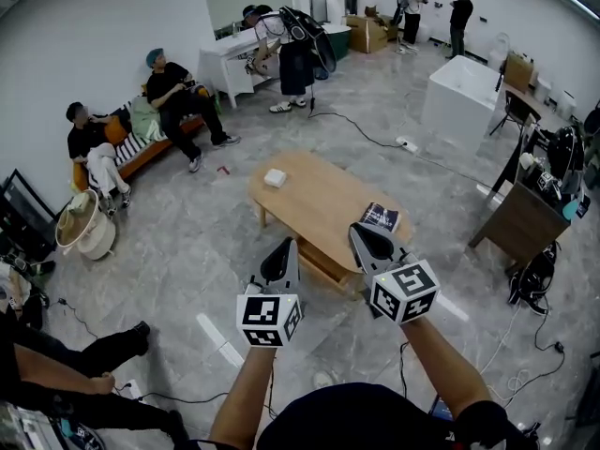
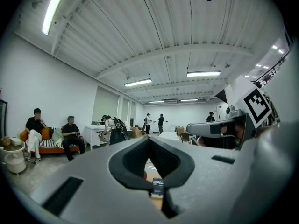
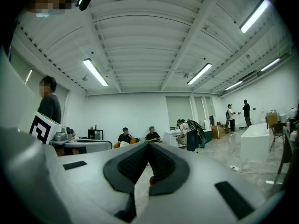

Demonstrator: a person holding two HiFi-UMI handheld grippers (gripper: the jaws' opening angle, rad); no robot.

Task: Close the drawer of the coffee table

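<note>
Both bare forearms reach forward from the bottom of the head view. The left forearm (image 1: 246, 397) runs almost straight up the frame, and the right forearm (image 1: 448, 362) angles in from the right. The left claw (image 1: 284, 251) and right claw (image 1: 368, 238) are held side by side, apart, pointing forward and down. Each claw's jaws are pressed together (tip against tip in each gripper view).
</note>
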